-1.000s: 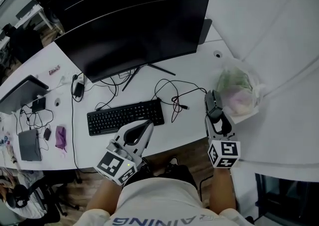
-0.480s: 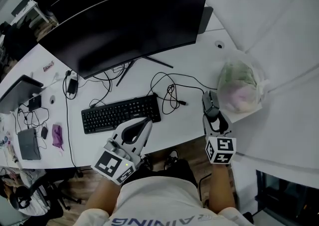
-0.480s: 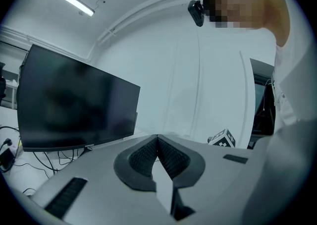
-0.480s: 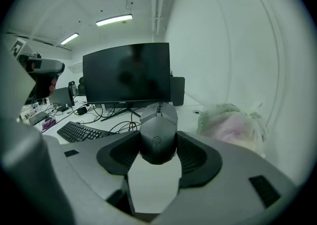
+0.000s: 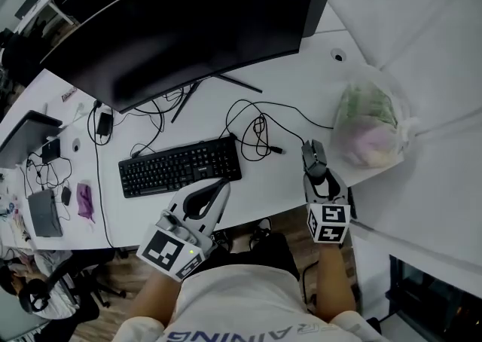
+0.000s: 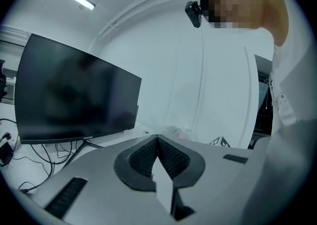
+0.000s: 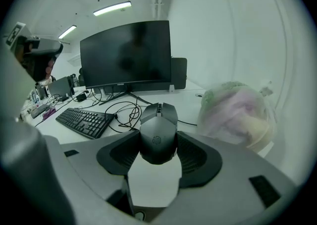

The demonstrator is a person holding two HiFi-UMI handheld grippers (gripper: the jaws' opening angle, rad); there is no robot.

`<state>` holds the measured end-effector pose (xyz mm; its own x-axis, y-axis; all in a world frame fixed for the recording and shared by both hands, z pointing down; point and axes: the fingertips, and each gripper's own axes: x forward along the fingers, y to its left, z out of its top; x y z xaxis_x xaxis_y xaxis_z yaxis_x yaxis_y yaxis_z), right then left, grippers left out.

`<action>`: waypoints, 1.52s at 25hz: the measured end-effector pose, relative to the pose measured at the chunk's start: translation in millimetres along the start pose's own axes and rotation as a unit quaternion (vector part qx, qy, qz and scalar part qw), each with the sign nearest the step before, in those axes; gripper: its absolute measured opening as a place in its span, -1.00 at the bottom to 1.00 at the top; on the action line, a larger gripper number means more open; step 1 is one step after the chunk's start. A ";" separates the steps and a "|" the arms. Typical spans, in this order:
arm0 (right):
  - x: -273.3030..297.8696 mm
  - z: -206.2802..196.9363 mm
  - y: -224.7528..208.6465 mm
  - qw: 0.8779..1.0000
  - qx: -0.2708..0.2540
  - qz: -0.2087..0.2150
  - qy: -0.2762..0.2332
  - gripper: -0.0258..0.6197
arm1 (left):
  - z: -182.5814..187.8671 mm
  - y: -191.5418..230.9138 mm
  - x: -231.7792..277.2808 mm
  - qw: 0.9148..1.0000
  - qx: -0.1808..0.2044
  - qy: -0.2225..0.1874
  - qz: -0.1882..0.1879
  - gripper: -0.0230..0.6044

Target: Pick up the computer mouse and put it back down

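A dark computer mouse (image 7: 158,120) sits between the jaws of my right gripper (image 7: 158,142), which is shut on its sides. In the head view the mouse (image 5: 314,157) is by the front edge of the white desk (image 5: 286,182), just left of a plastic bag, with the right gripper (image 5: 317,171) behind it. Whether the mouse touches the desk I cannot tell. My left gripper (image 5: 219,186) hovers at the desk's front edge below the keyboard. Its jaws are shut with nothing between them, and in the left gripper view its pads (image 6: 168,157) meet in the middle.
A black keyboard (image 5: 179,166) lies left of centre, with loose black cables (image 5: 256,133) behind it. A large dark monitor (image 5: 188,24) stands at the back. A translucent plastic bag (image 5: 369,126) with something green inside sits at the right. A laptop (image 5: 26,133) and small devices lie at the far left.
The head view has shifted a little. My right gripper keeps its hold on the mouse and has drawn slightly left, away from the bag. The left gripper stays shut in place.
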<state>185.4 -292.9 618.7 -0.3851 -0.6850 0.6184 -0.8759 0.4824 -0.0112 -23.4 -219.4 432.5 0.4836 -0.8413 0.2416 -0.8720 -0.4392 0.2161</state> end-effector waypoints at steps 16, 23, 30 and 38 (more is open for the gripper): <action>30.1 -36.8 -3.6 0.999 -0.021 -0.019 0.043 -0.15 | -10.6 12.7 -0.4 1.000 -0.020 0.013 0.014 -0.90; 33.5 -43.9 -5.6 0.998 -0.021 -0.022 0.053 -0.15 | -9.7 15.5 0.5 1.000 -0.020 0.015 0.014 -0.90; 38.9 -51.2 -4.1 0.998 -0.012 -0.020 0.063 -0.16 | -11.1 16.8 1.0 1.000 -0.021 0.016 0.014 -0.90; 39.9 -62.1 -2.7 0.997 -0.011 -0.019 0.073 -0.17 | -10.6 16.2 -3.0 1.000 -0.021 0.016 0.018 -0.90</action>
<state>190.4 -287.6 692.2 -0.3044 -0.6169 0.7258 -0.8821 0.4702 0.0298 -38.1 -220.7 445.3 0.4555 -0.8453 0.2793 -0.8849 -0.3957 0.2458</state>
